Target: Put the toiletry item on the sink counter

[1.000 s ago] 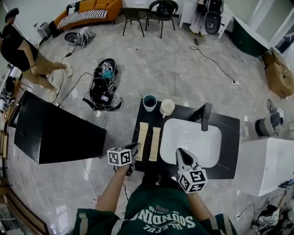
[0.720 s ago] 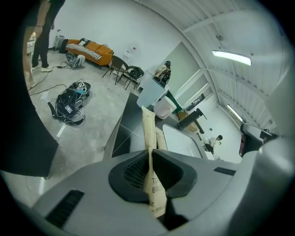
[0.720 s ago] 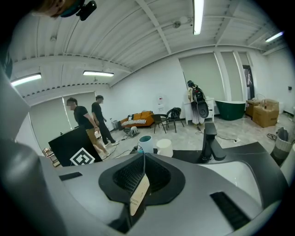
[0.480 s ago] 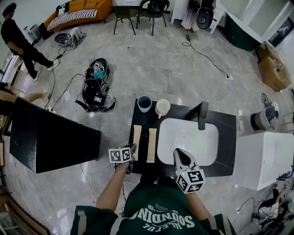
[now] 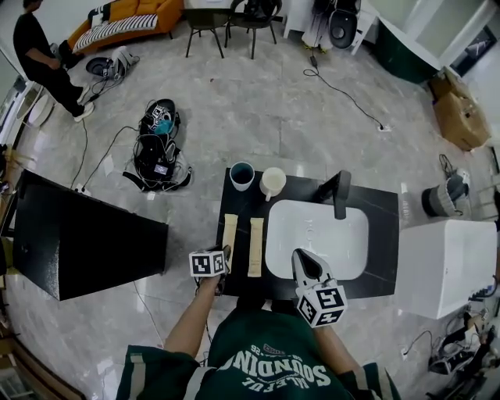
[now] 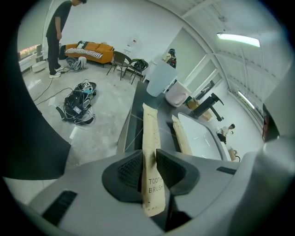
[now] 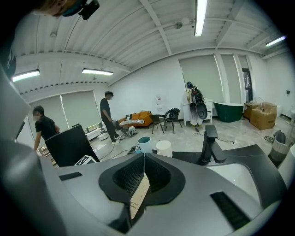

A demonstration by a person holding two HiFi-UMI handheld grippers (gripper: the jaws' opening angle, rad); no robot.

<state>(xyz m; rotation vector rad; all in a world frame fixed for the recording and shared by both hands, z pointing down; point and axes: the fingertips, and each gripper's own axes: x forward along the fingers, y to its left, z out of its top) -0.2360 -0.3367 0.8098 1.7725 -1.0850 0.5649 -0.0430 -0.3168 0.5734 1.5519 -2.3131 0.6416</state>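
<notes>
Clutter surrounds the black counter I am working at: a heap of dark bags and cables lies on the marble floor beyond it, a large black cabinet stands to its left, a white unit stands to its right, and a person stands far off near an orange sofa. On the counter, a white sink basin fills the middle, with a black faucet at its far rim. A blue cup and a white cup stand side by side at the far left corner. Nothing stands between my tongs and the counter top. The left gripper has its tongs pinching the near end of a tan toothbrush packet, and the print on the paper reads "TOOTH BRUSH". From the head view, that packet stretches away from the left gripper along the counter's left strip; I cannot tell whether its far end touches the surface. A second packet lies flat just to its right, between it and the basin. The right gripper hovers over the basin's near edge, with its tongs pressed together on a small paper slip that hangs below them.
</notes>
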